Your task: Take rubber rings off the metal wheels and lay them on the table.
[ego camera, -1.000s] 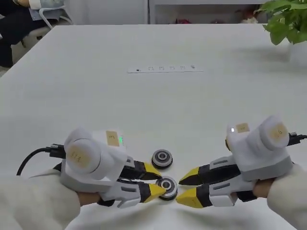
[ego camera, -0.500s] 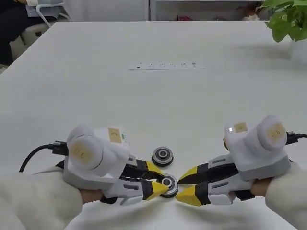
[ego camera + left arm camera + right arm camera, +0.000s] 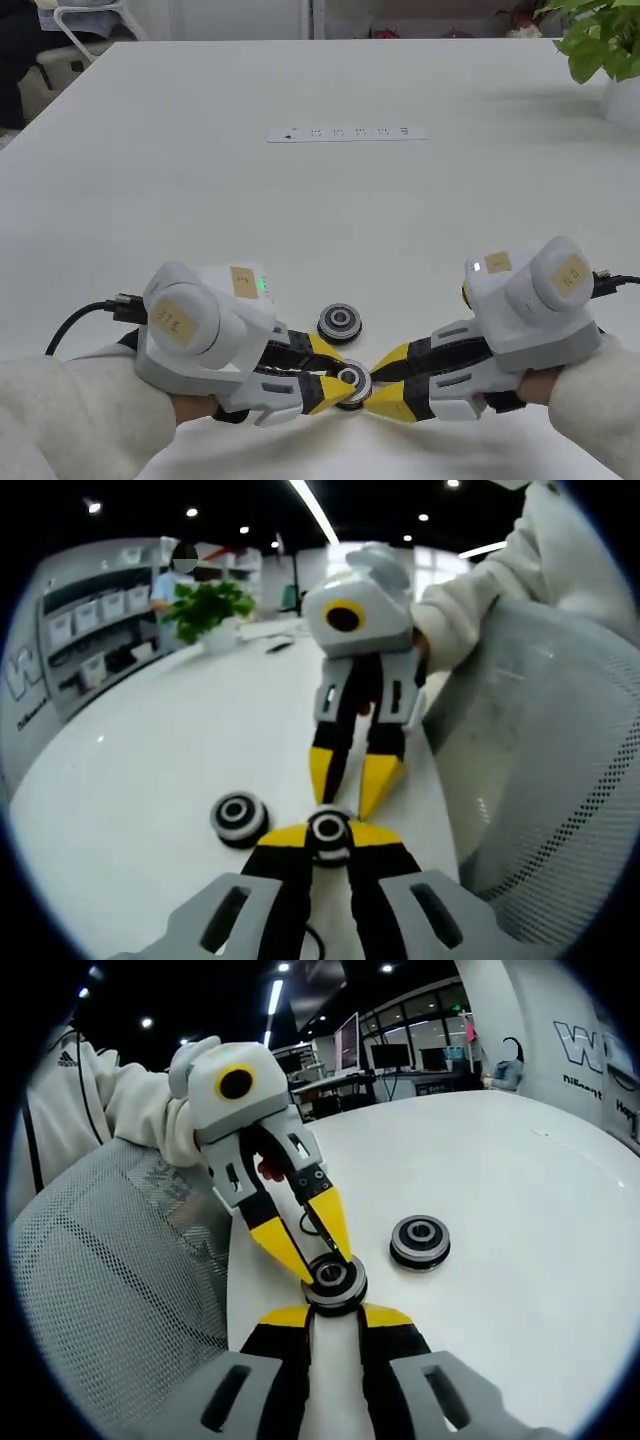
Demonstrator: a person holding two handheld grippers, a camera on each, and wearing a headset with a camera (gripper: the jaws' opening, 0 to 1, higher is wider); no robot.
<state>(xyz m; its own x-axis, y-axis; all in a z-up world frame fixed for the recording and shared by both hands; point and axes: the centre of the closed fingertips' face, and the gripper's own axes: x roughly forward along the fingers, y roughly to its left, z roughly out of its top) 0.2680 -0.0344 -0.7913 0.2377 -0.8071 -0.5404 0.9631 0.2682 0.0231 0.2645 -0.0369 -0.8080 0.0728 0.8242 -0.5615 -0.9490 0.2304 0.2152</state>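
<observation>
Near wheel [image 3: 350,379] is half-covered by the yellow tips of your left gripper [image 3: 328,374] and right gripper [image 3: 380,382]. Whether the right one pinches its rubber ring [image 3: 358,1282]: unreadable. Plant [image 3: 600,40] cropped at the corner.

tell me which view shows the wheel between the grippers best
The right gripper view: the wheel shows largest, its dark rubber ring clear. The left gripper view shows it smaller between yellow jaws; the head view half hides it behind jaw tips.
</observation>
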